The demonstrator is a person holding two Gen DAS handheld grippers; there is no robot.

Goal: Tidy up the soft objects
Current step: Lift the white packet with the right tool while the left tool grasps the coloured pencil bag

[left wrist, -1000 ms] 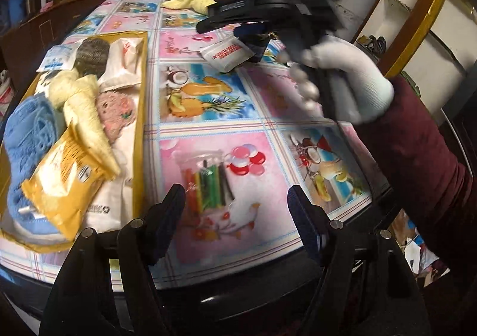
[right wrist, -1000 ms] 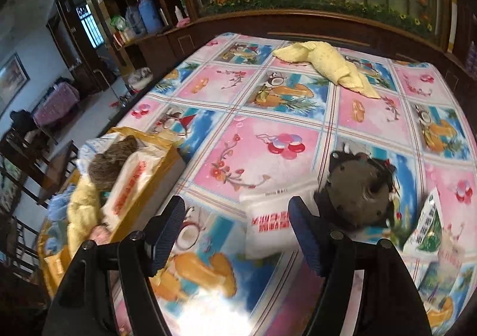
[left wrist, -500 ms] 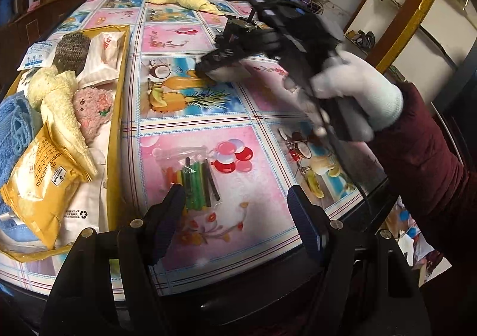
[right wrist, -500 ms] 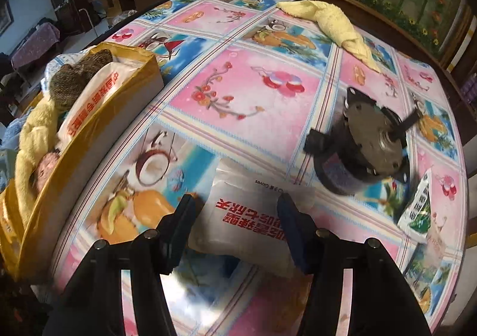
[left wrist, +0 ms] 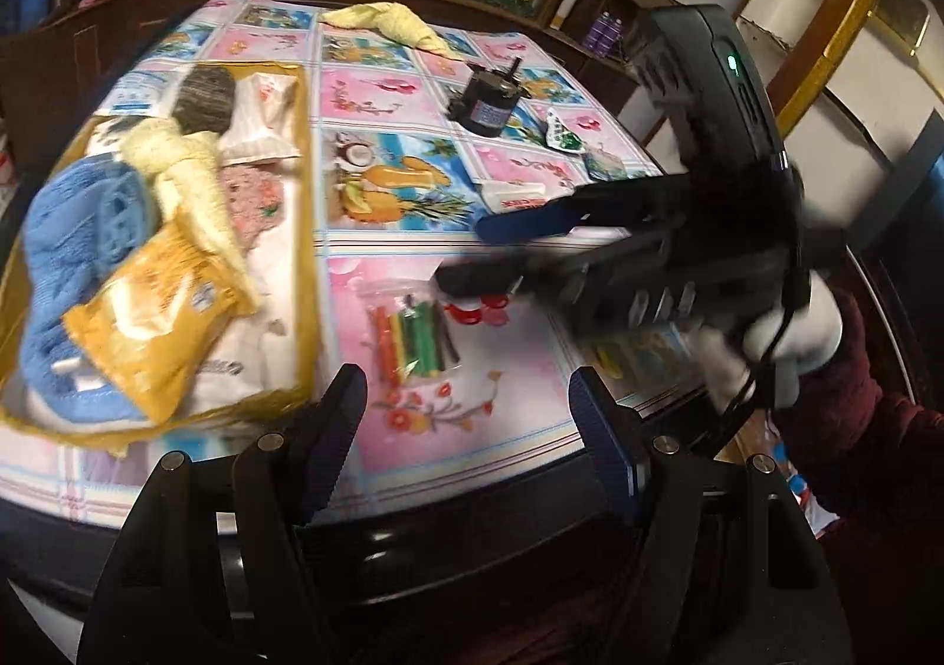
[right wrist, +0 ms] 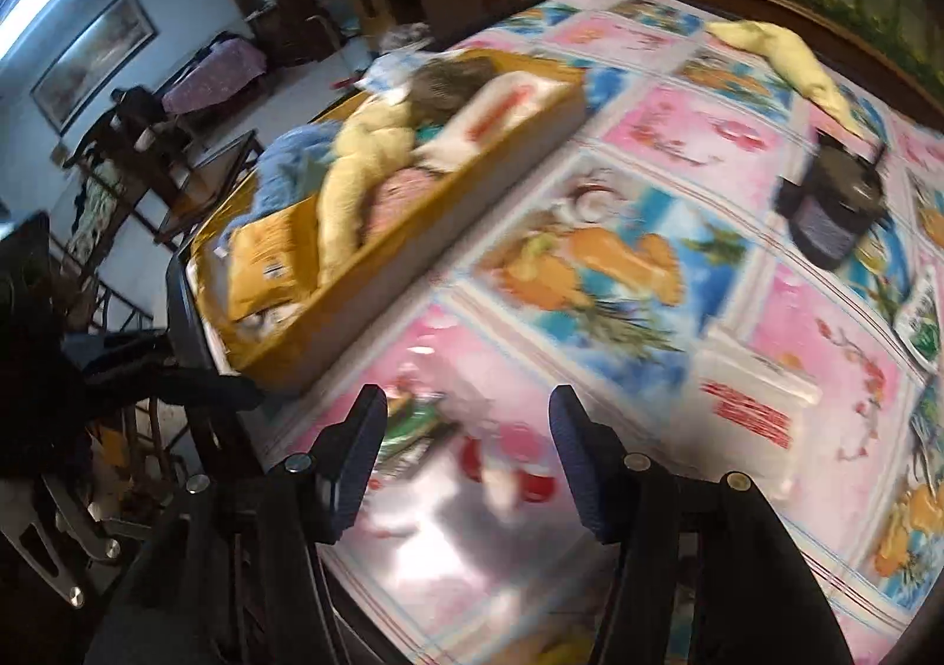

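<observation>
Far left: shallow yellow tray (left wrist: 308, 181), already loaded with a folded blue towel (left wrist: 76, 228), a mustard foil packet (left wrist: 147, 323) and cream cloths.

Near edge, centre: left gripper (left wrist: 466, 417), fingers spread, nothing between them, clear of the table.

Centre: clear bag of coloured pens (left wrist: 413, 334), flat on the cloth just right of the tray.

Right of centre: right gripper (right wrist: 466, 405), angled down over the pen bag. Its jaws have just been closing, yet the pads press on nothing.

Further right: soft white packet with red print (right wrist: 749, 405), flat on the table, outside the tray and ungripped.

Judgement: this packet appears to be the item in hand. Recommend centring the fingers across its short side, closing until it dimples, then lifting clear of the tray wall.

View differences: the right wrist view proves the right fingers empty. From the left wrist that gripper overlaps the packet, so contact is unclear. Only the left view shows the gloved hand (left wrist: 790, 334).
</observation>
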